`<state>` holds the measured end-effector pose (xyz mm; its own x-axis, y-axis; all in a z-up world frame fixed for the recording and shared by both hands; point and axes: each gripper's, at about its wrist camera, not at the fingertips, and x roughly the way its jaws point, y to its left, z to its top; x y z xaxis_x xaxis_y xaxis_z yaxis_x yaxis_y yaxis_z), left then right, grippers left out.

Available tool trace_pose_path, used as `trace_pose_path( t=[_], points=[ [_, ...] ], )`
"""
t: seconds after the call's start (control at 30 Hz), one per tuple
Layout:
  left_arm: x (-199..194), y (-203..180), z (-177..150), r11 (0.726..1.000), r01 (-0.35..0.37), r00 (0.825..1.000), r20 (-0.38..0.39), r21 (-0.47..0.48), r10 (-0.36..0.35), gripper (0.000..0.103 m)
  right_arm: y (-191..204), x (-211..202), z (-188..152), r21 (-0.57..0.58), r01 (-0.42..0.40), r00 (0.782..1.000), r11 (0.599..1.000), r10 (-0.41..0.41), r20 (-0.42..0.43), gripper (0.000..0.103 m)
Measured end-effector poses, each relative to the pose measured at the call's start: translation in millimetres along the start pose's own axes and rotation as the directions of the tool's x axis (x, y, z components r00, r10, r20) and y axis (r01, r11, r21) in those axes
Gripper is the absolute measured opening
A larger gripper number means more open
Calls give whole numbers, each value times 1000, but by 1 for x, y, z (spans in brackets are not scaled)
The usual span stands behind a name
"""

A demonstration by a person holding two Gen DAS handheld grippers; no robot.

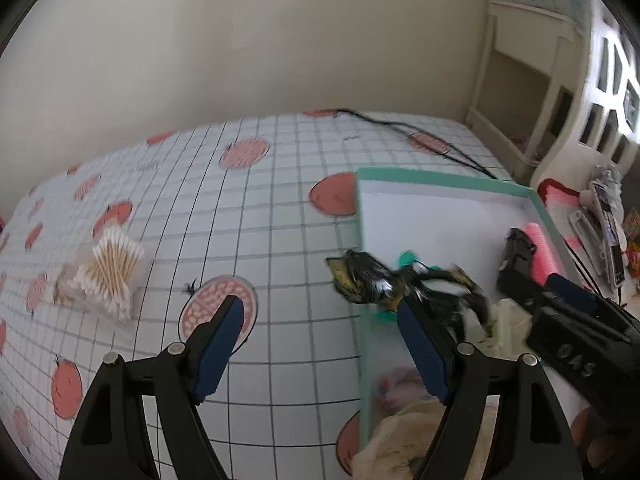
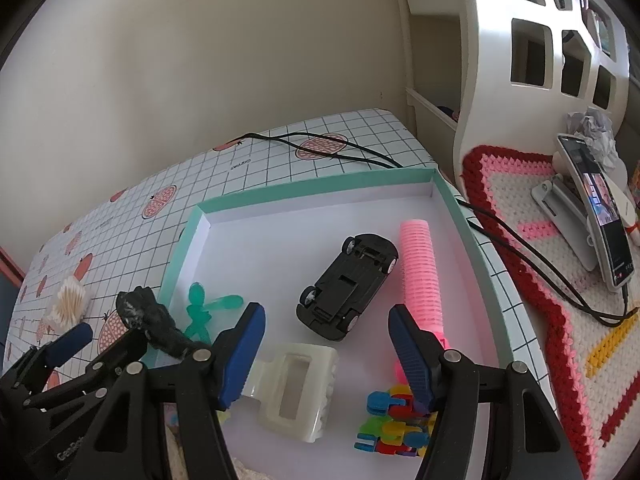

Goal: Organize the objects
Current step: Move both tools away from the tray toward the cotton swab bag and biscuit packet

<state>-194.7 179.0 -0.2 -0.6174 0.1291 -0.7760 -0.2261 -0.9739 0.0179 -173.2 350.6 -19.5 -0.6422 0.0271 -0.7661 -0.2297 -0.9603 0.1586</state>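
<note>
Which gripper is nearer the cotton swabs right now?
Left. The left gripper is over the tablecloth beside the tray, near the cotton swabs. The right gripper hovers over the tray, farther off.

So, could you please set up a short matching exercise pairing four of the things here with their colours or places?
Things:
1. toy car
2. hair roller
3. cotton swabs
4. stick figure

Descriptions:
A. pink, along the box's right wall
B. outside the box, on the checked cloth
C. black, upside down
D. green, near the box's left wall

Pairs: 1-C, 2-A, 3-B, 4-D
</note>
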Motion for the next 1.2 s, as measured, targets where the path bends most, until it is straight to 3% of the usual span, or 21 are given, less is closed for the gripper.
trace_pose_path(
  t=[0.2, 0.53, 0.6, 0.93, 1.2],
  points=[
    [-9, -18, 2, 998, 0, 999, 33, 66, -2, 80, -1, -1, 0, 3, 10, 1000, 1000, -10, 1, 68],
    [-7, 0, 2, 1000, -12, 999, 31, 1, 12, 81, -4, -2, -1, 9, 1, 1000, 1000, -1, 3, 68],
    [-6, 4, 1, 1000, -14, 999, 31, -17, 15, 101, -3, -2, -1, 7, 1, 1000, 1000, -1, 6, 72],
    [-9, 24, 2, 996, -1, 999, 46, -87, 5, 103, -2, -6, -1, -2, 14, 999, 1000, -14, 31, 103],
    [-12, 46, 1, 989, 16, 999, 43, -150, -9, 103, 0, -7, -3, -19, 25, 999, 1000, -24, 35, 103]
  ],
)
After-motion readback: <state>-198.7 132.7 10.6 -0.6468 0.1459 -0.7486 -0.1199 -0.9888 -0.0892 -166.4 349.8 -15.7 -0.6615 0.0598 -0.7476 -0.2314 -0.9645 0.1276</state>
